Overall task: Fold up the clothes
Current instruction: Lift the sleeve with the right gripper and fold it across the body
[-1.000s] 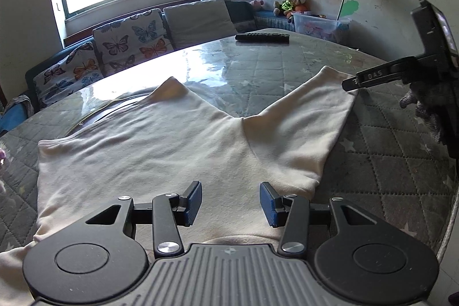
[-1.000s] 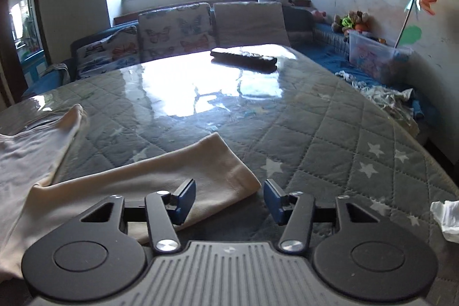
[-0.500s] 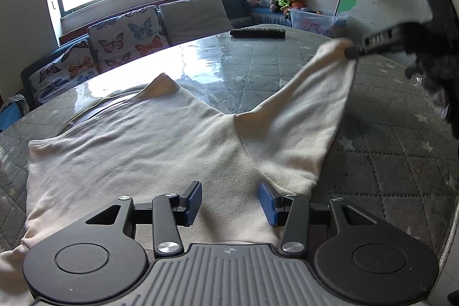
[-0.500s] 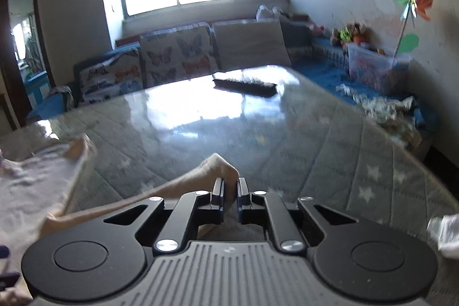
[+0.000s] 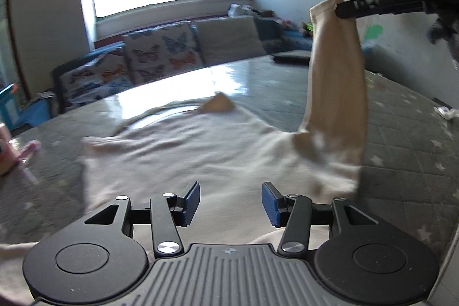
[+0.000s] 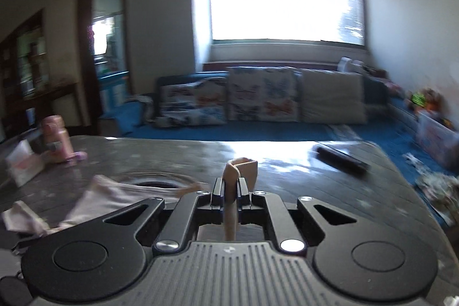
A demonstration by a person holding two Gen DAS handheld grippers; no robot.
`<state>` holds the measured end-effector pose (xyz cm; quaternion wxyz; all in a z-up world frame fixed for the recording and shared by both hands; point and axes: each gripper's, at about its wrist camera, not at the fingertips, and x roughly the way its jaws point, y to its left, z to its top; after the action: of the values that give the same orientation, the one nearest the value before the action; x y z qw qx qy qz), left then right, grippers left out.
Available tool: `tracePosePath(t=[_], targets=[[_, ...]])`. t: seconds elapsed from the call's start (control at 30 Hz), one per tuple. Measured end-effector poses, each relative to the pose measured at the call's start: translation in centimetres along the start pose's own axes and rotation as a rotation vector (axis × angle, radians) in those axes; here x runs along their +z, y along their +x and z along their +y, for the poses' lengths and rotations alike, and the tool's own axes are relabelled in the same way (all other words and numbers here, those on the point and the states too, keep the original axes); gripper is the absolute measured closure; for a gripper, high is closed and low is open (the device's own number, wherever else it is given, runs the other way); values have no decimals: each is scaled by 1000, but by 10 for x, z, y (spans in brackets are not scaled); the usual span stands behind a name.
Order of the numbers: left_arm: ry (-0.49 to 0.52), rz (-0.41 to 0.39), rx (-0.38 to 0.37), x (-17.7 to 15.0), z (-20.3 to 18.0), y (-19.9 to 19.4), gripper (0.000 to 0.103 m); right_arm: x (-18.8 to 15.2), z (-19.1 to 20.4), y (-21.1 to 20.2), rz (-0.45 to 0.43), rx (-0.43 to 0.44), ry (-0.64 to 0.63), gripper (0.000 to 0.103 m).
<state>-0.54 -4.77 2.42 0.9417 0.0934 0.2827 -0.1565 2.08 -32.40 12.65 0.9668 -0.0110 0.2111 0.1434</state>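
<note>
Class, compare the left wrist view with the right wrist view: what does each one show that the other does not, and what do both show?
Only the left wrist view shows the cream garment's body spread on the table, the sleeve hanging upright, and the open left claw. Only the right wrist view shows the doorway, the pink bottle, and the cuff pinched in the right claw. Both show the window, butterfly cushions and the remote.

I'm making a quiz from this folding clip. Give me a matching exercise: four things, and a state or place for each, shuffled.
Things:
1. left claw
2. right claw
3. sleeve
4. remote

States:
a. lying on the table's far side
b. open over the shirt body
c. lifted off the table
d. shut on the cuff

Pairs: 1-b, 2-d, 3-c, 4-a
</note>
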Motion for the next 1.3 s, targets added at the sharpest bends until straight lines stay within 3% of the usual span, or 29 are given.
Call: tracePosePath(t=[0.37,0.53,0.63,0.77,1.17,1.27,1.3], targets=[[-161,-15,161,-39,72,-48,49,-6,121,24,70,250,-165,96],[-198,2,179,-49,82,-49,49,-25,155,46,134,344,-188,95],[-206,12,179,-52,84,-47,49,-31,156,50,158,386,-177,88],[-204,12,168,-49,81,-43,49,-30,138,44,164,378,-176,86],[-170,43,111,-37,64,-11,53,-88,65,60,357,232,-165,86],[-167,58,102,-37,63,-9,74,-100,53,65,390,217,-141,84],[-167,63,101,-38,62,-8,88,-102,50,66,395,215,-138,80]])
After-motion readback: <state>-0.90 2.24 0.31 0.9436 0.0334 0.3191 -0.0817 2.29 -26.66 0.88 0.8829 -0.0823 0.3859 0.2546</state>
